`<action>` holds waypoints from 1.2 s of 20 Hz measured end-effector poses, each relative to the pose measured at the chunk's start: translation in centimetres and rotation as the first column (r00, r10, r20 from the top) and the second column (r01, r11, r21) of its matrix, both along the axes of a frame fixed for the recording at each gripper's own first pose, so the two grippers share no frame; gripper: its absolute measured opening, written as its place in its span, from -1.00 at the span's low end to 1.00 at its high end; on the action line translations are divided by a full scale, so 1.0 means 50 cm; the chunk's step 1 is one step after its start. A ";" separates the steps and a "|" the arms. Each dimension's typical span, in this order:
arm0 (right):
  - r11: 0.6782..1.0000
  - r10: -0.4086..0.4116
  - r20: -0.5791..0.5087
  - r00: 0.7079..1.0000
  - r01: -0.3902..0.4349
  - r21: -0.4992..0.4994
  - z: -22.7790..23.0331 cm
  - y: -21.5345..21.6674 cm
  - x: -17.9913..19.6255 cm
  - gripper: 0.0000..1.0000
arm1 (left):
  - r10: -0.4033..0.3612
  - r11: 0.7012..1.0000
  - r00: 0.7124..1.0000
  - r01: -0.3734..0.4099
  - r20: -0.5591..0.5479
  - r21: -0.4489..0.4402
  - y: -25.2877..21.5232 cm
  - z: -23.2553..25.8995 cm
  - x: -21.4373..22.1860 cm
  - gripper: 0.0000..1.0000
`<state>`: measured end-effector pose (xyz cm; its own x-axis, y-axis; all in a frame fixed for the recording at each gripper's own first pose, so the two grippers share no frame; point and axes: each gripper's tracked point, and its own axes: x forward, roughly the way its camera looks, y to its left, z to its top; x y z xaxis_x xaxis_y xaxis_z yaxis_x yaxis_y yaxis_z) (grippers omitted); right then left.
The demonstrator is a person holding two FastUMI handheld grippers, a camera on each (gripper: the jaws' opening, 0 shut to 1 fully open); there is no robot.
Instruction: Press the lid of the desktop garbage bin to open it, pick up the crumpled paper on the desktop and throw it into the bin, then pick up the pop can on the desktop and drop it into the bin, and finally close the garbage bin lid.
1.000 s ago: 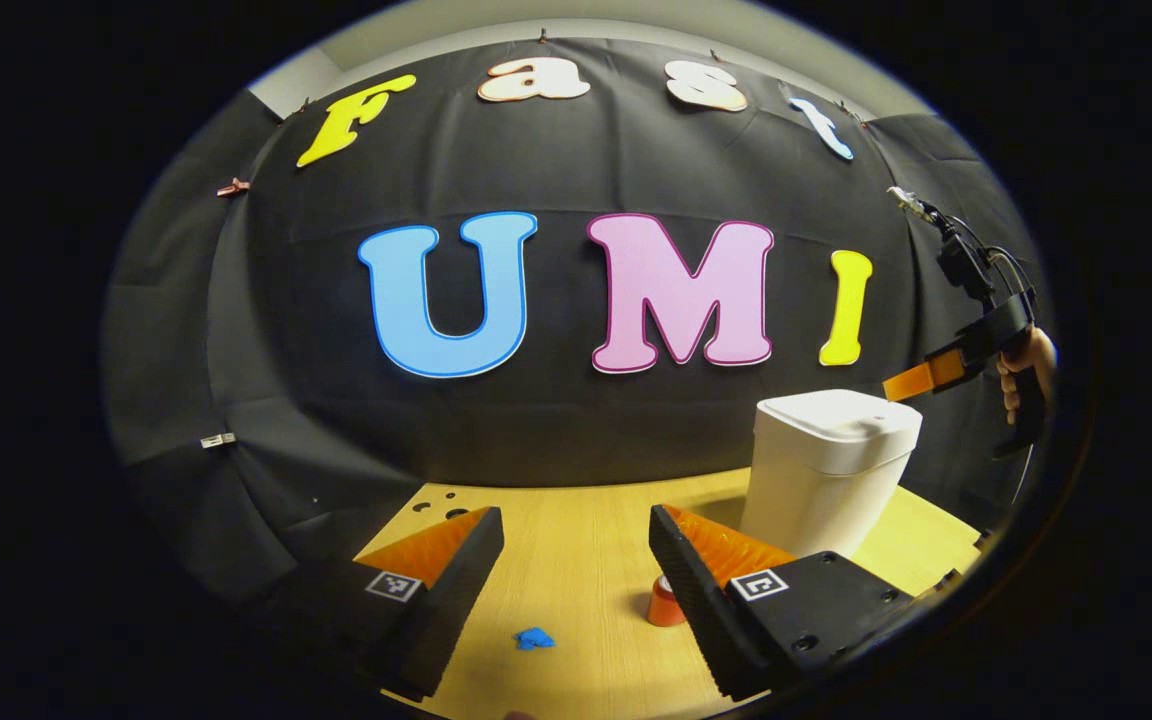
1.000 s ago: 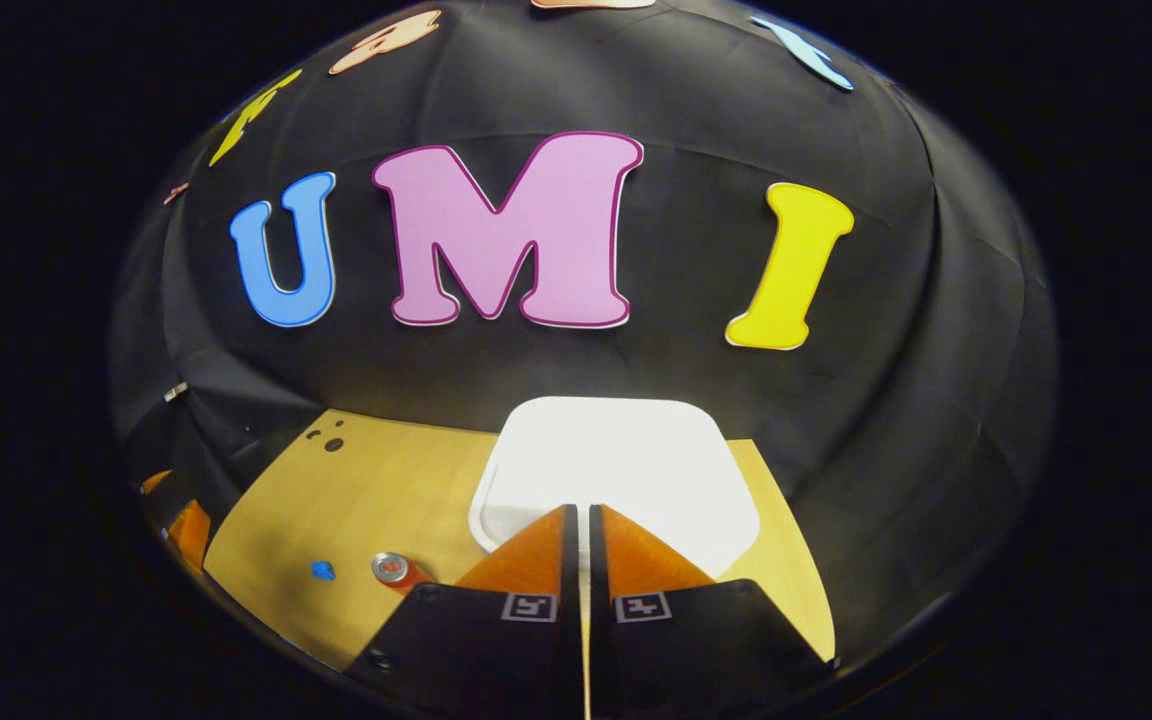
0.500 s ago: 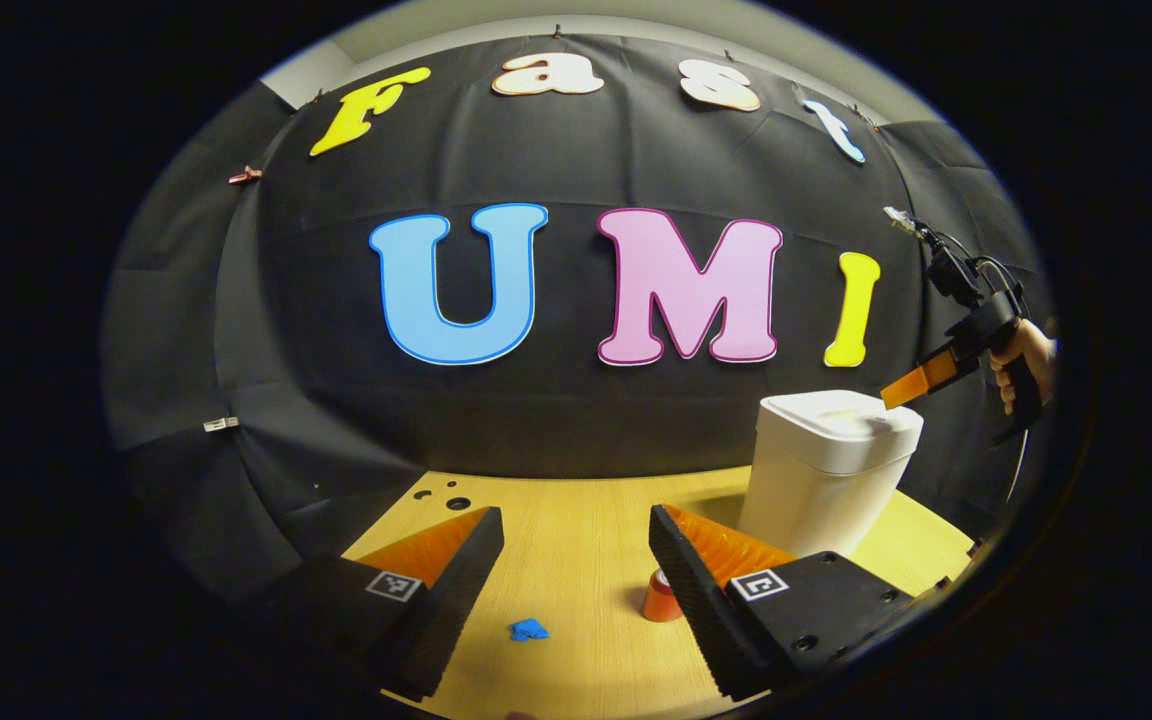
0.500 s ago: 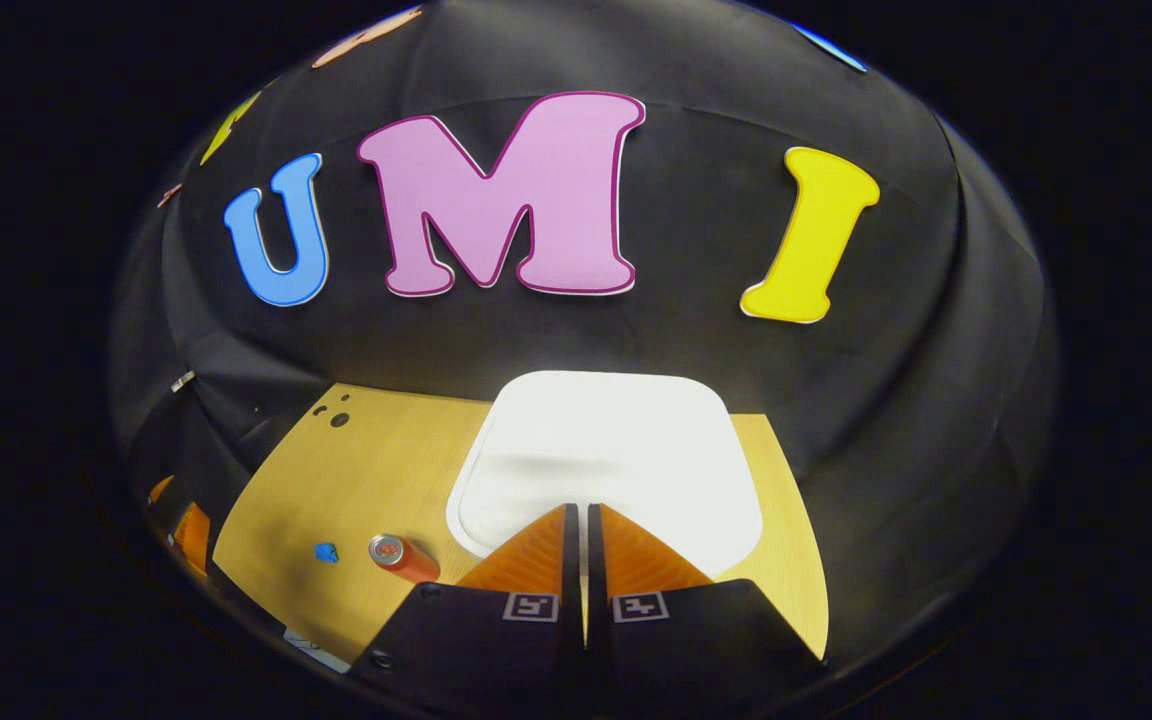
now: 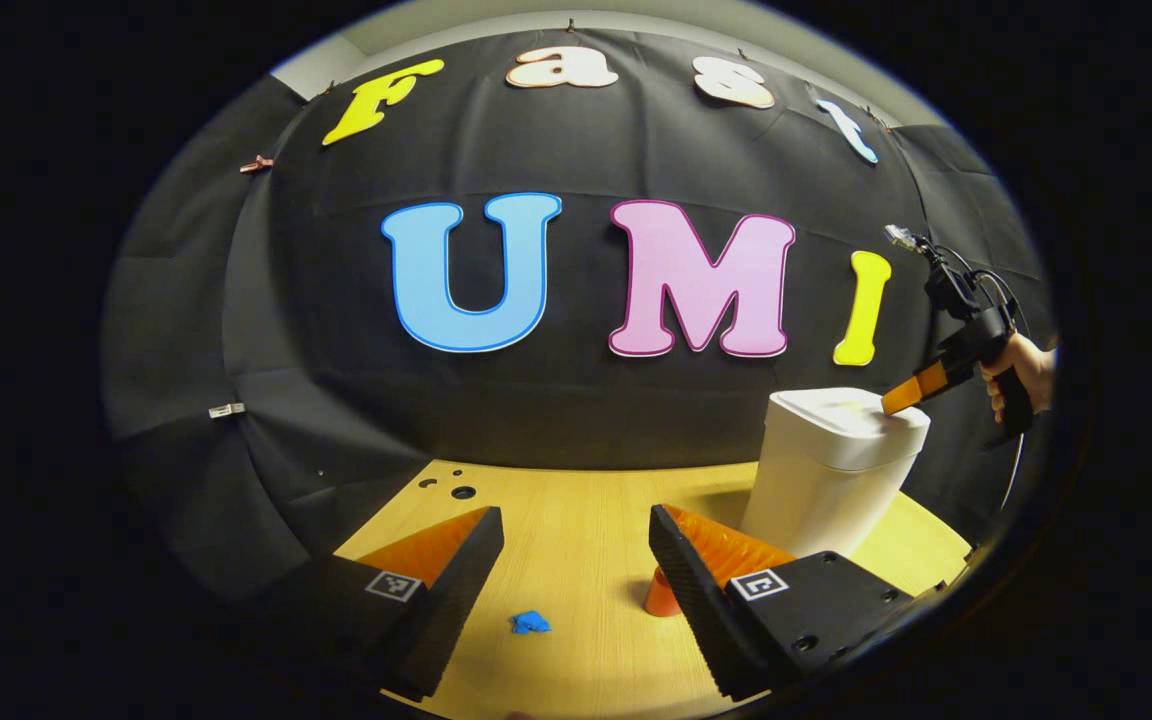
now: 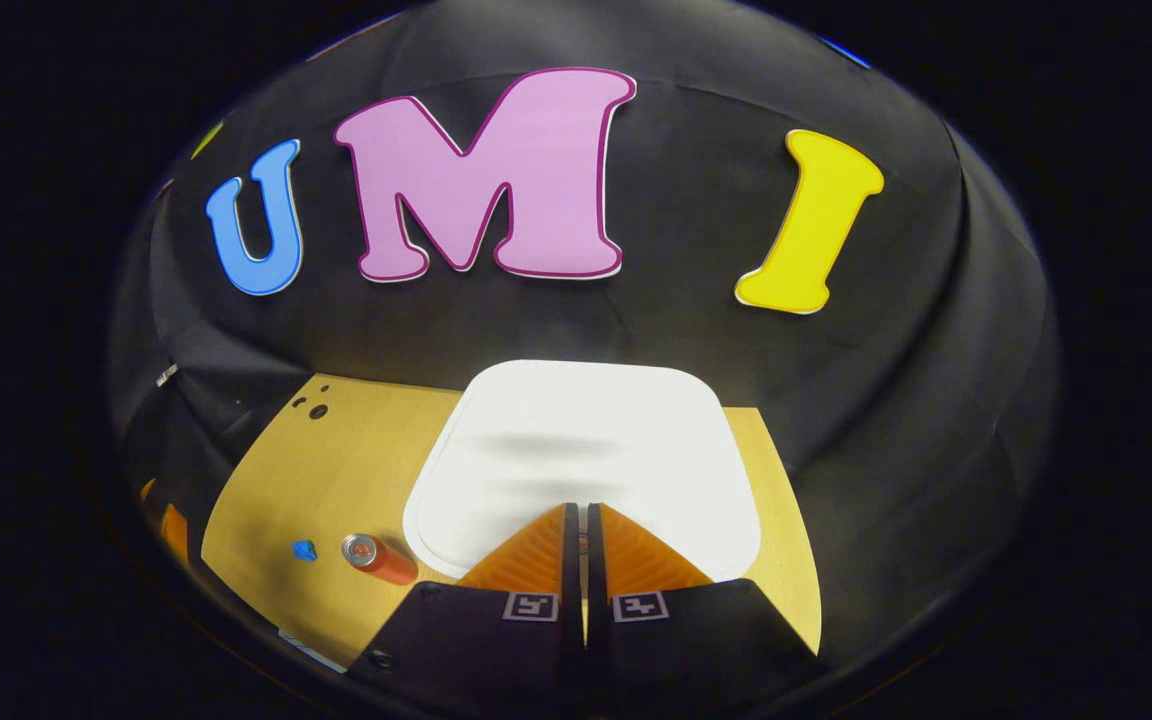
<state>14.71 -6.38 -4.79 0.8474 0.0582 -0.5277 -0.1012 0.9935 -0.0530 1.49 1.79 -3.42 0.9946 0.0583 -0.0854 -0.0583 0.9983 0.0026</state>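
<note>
The white garbage bin point(image 5: 821, 480) stands on the wooden desk at the right, its lid point(image 6: 586, 450) closed. My right gripper point(image 6: 577, 512) is shut with nothing between its fingers, its tips down on the near part of the lid; the left gripper view shows that gripper point(image 5: 894, 402) touching the lid's right side, held by a hand point(image 5: 1021, 370). A small blue crumpled paper point(image 5: 530, 622) lies on the desk between the fingers of my open left gripper point(image 5: 576, 540), well beyond them. An orange pop can point(image 5: 660, 592) stands beside it, partly hidden by the right finger point(image 5: 706, 570).
The wooden desk point(image 5: 576, 520) reaches back to the black cloth wall and has several small holes point(image 5: 448, 490) at its far left corner. In the right gripper view the can point(image 6: 376, 557) and paper point(image 6: 304, 550) sit left of the bin.
My right gripper came down from above the bin until its tips met the lid, which now looks larger. The left gripper stayed open and tilted up slightly.
</note>
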 end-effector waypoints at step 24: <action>0.993 -0.020 0.120 0.993 0.034 -0.115 0.024 0.012 -0.003 -1.00 | -0.007 1.000 1.000 0.007 -0.008 -0.030 0.012 -0.022 0.021 0.92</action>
